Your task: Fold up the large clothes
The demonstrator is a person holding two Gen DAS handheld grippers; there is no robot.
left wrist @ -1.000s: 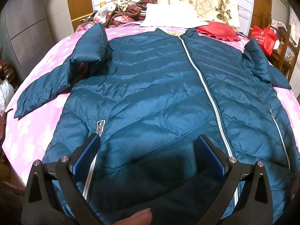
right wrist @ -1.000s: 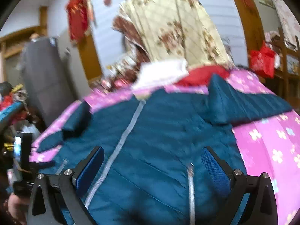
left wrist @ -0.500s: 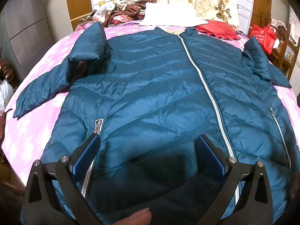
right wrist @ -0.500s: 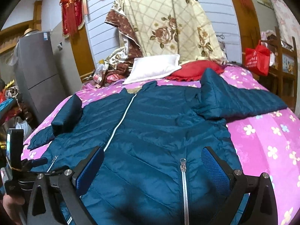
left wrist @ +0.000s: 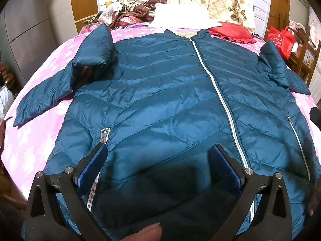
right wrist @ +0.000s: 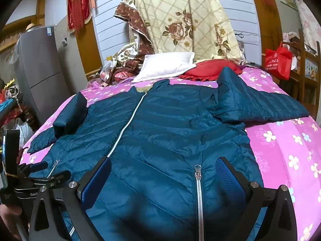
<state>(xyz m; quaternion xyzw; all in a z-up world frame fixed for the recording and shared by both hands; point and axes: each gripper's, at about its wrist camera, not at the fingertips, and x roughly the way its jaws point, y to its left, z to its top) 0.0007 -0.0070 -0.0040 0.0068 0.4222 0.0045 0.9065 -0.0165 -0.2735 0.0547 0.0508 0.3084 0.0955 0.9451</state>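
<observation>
A large teal quilted jacket (left wrist: 166, 92) lies front up and zipped on a pink flowered bed, collar at the far end; it also shows in the right wrist view (right wrist: 170, 132). Both sleeves stick out sideways, each bent near the shoulder. My left gripper (left wrist: 158, 166) is open over the hem, left of the centre zip, holding nothing. My right gripper (right wrist: 163, 178) is open over the hem by the right pocket zip (right wrist: 197, 182), holding nothing. The left gripper's body shows at the left edge of the right wrist view (right wrist: 32, 180).
The pink bedsheet (right wrist: 291, 156) is bare right of the jacket. A white pillow (right wrist: 166, 66), a red cushion (right wrist: 210, 68) and a flowered quilt (right wrist: 186, 24) sit at the head. A grey fridge (right wrist: 38, 72) stands left, a red bag (right wrist: 277, 60) right.
The right gripper has swung and steadied; its view has gone from blurred to sharp and now sits lower over the right hem. The left gripper has barely moved.
</observation>
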